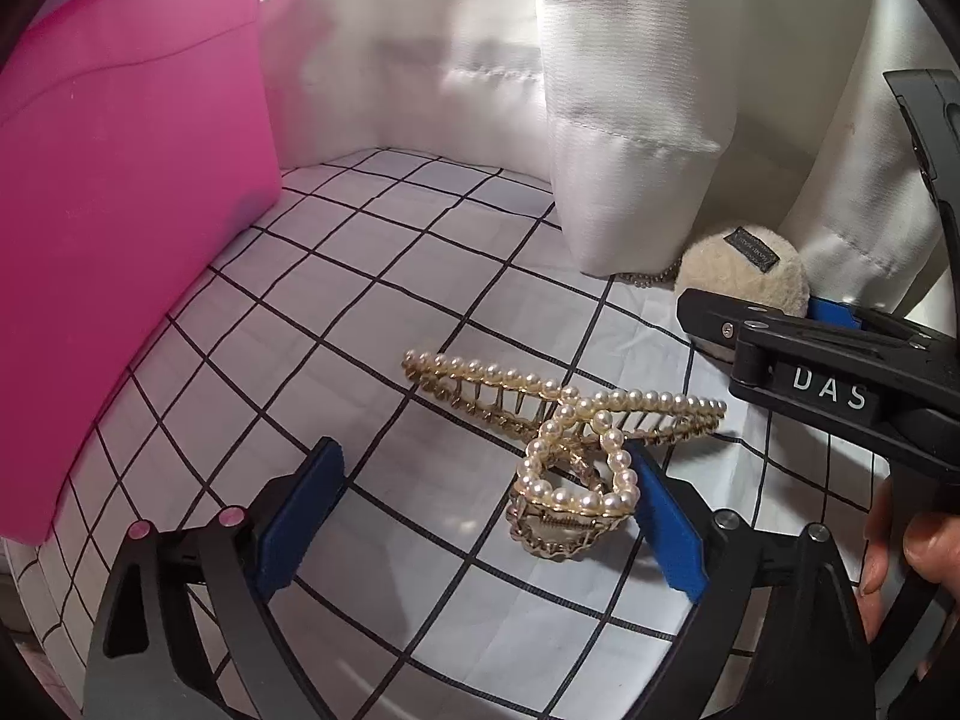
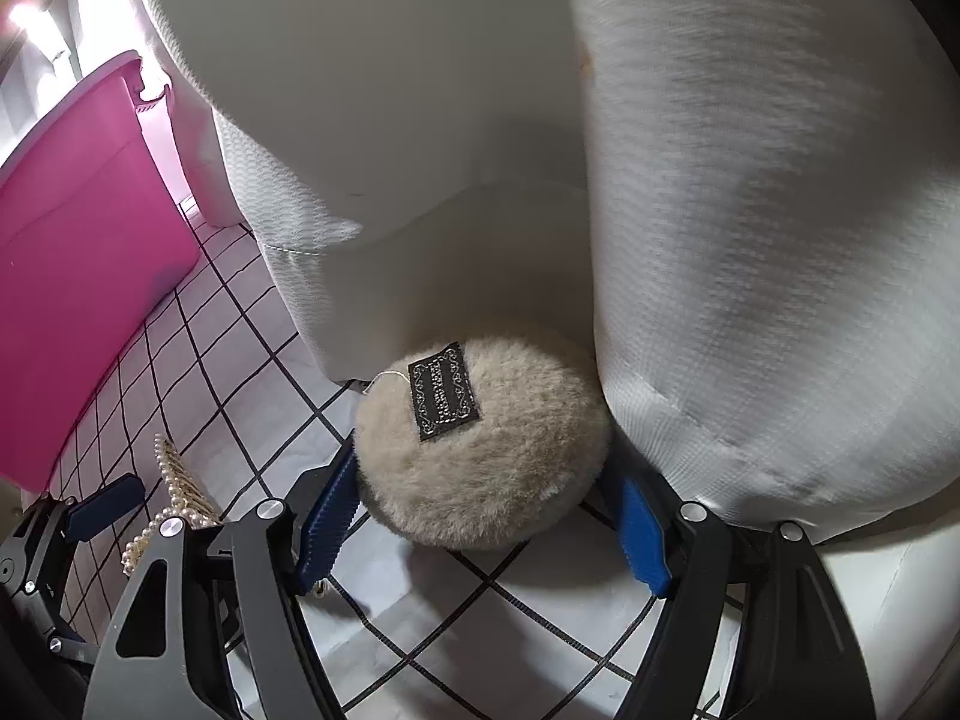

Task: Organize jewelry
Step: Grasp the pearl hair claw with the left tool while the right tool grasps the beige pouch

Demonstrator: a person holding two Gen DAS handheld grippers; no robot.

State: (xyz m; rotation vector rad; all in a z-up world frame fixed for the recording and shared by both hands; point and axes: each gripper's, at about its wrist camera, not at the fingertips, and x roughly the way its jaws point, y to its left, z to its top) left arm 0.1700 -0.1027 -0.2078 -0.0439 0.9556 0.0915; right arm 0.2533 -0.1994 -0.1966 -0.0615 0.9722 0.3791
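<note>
I am lowering the left gripper, jaws apart, around the gold pearl-studded claw hair clip lying on the black-gridded white cloth. The right gripper, jaws apart, is straddling the round beige fluffy pouch. Next I judge: close, carry toward the pink plastic bin at ten o'clock.

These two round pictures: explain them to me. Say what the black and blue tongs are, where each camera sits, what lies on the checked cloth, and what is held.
A person holds two hand-held grippers, each carrying a wide-angle camera that looks along its blue fingers. The left gripper stands open around a pearl hair claw on the checked cloth; only its right finger is near it. The right gripper brackets a fluffy beige pouch beneath white curtains; a gap shows beside the right finger, so nothing is gripped. A pink bin stands left.
</note>
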